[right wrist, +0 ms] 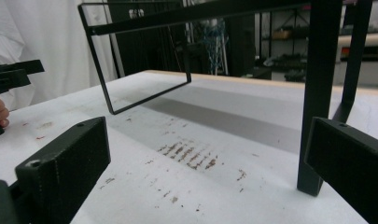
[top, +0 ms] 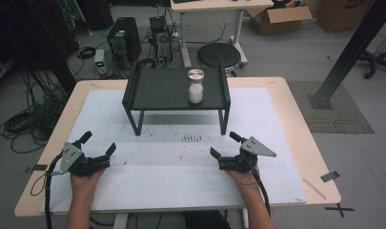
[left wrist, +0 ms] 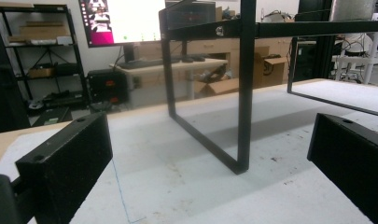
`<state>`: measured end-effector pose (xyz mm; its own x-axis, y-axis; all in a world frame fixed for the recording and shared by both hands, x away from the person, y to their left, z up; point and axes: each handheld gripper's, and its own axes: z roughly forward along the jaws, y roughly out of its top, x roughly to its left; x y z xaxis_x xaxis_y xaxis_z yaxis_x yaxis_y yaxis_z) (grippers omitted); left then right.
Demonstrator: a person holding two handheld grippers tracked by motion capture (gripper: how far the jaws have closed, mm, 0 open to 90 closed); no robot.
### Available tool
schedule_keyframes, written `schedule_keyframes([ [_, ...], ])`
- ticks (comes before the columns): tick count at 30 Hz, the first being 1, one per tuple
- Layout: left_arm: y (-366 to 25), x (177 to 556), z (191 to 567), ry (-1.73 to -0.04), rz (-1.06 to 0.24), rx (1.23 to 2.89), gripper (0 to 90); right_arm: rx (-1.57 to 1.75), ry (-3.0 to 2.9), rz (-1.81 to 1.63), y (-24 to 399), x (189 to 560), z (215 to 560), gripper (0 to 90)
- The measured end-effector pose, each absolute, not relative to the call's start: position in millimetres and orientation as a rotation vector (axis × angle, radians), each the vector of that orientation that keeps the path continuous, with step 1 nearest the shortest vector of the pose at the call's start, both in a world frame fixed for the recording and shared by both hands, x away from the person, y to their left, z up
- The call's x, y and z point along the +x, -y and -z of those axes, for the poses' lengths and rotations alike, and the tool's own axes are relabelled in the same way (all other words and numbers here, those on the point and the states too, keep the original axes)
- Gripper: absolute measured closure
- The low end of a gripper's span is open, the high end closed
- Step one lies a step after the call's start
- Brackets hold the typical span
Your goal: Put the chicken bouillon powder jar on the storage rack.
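Note:
A black metal stand rises from the far middle of the white mat. On its top right stands a small jar of white grains with a silver lid. My left gripper rests low on the mat at the near left, open, nothing between its jaws. My right gripper rests at the near right, also open and empty. In the left gripper view the stand's front leg is straight ahead. In the right gripper view a leg stands at the right and the other gripper shows at the far left.
Brown smudges mark the mat in front of the stand. The wooden table edge frames the mat. Beyond the table are computers, cables, a black stool and cardboard boxes.

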<state>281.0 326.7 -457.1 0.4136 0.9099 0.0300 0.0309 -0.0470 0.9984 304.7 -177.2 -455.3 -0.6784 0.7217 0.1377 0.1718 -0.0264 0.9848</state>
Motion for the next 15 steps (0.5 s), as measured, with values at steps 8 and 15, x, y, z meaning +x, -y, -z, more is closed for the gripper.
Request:
schedule_keyframes([
  [8, -327, 281, 457, -0.897, -0.897, 1.439, 0.4, 0.812, -1.791, -1.747, 175, 295, 457, 0.3],
  [15, -326, 281, 457, -0.896, -0.899, 1.439, 0.4, 0.752, -1.751, -1.757, 175, 289, 459, 0.3],
])
